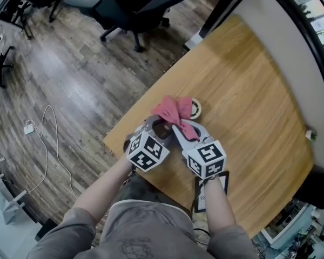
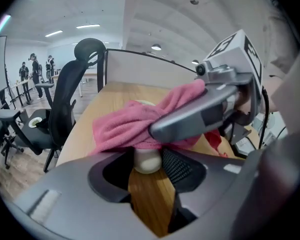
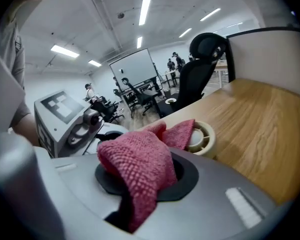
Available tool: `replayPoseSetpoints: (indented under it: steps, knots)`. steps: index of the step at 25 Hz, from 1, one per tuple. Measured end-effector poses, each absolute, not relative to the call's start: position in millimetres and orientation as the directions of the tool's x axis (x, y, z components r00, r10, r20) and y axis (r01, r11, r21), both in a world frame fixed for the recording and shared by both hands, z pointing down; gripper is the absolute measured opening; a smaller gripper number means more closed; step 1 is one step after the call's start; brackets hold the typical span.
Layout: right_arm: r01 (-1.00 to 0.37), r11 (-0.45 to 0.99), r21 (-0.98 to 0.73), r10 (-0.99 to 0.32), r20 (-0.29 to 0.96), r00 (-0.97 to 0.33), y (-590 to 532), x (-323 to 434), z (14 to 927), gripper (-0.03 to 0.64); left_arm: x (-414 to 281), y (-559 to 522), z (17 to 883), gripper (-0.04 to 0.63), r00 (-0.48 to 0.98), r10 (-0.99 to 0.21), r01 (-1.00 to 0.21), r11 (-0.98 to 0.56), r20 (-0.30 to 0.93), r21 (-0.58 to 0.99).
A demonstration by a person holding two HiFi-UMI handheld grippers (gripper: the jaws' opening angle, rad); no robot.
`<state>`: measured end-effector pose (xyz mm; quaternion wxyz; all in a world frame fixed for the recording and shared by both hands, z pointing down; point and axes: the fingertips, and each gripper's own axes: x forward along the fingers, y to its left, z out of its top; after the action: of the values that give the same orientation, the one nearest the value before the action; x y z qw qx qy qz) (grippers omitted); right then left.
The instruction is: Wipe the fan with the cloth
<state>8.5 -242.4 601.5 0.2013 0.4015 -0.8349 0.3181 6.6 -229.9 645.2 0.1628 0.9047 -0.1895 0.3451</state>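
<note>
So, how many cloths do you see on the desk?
1. The pink cloth is draped over the small fan near the edge of the desk, pinched by the right tool. Nothing more shows; a second beneath it cannot be excluded.

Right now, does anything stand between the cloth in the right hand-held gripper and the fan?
Nothing visible does. The pink cloth, clamped in the right hand-held gripper, already drapes over the round head of the fan, while the left hand-held gripper grips its handle.

Pink cloth (image 1: 170,111) draped over small cream fan (image 1: 196,108).
</note>
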Motion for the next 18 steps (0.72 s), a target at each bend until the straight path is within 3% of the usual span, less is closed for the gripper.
replayPoseSetpoints:
  steps: [4,10,18]
  knots:
    - [-0.859,0.306,-0.411,-0.648,0.571,-0.504,-265,48,592,0.086,7,-233,644,0.183,0.688,-0.246,-0.460,-0.875,0.683,0.149]
    - [-0.946,0.084,-0.314,-0.755,0.600,-0.267,-269,116,578,0.086,7,-231,646,0.183,0.677,-0.242,-0.456,-0.879,0.695,0.138]
    - [-0.967,0.059,-0.248,-0.824,0.535,-0.187,-250,136,509,0.086,-16,-233,622,0.184,0.609,-0.305,-0.448,-0.894,0.733,0.001]
